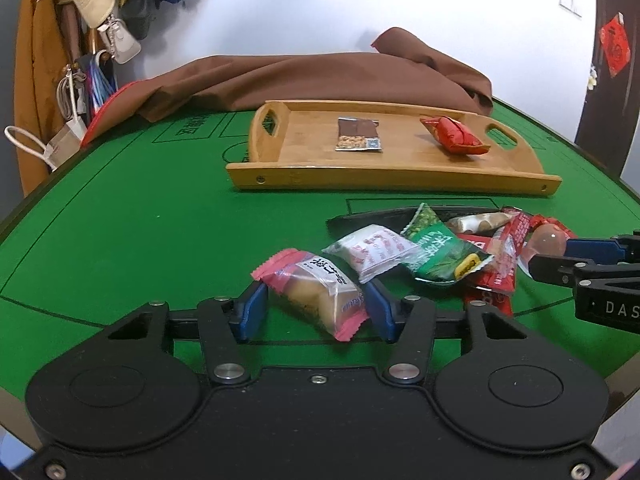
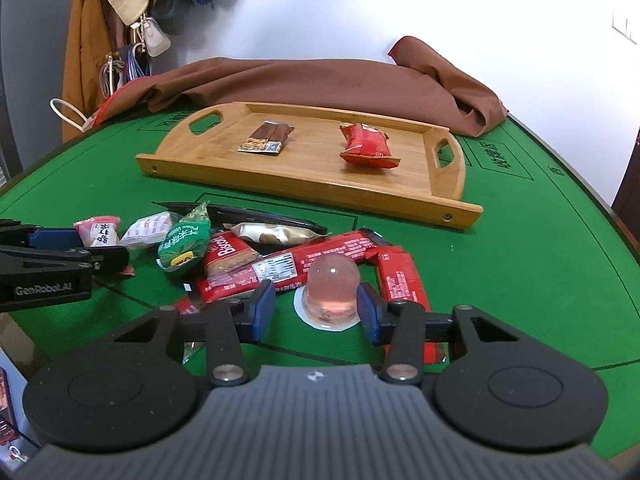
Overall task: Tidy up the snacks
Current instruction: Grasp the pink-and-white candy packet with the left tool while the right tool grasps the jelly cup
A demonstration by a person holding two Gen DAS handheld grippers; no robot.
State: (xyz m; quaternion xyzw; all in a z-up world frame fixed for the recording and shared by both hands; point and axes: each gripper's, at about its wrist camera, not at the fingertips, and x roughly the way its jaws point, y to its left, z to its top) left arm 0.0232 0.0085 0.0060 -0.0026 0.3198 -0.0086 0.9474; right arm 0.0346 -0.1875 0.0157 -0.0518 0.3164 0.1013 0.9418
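Note:
A pile of snacks lies on the green table. My left gripper [image 1: 316, 308] is open with its blue pads either side of a pink-edged cake packet [image 1: 314, 294]; it also shows in the right wrist view [image 2: 98, 231]. My right gripper [image 2: 316, 308] is open around a clear pink jelly cup [image 2: 331, 294], with a gap at the left pad. Beside them lie a white packet [image 1: 374, 252], a green pea packet [image 1: 440, 254] and red biscuit bars [image 2: 280, 266]. The wooden tray [image 1: 384, 178] holds a brown nut bar [image 1: 358, 134] and a red packet [image 1: 454, 136].
A brown cloth [image 1: 320, 76] is bunched behind the tray. Bags, a hat and a coat hang at the far left [image 1: 100, 12]. The table edge curves close on the right [image 2: 616, 216]. A black wrapper [image 2: 240, 212] lies under the pile.

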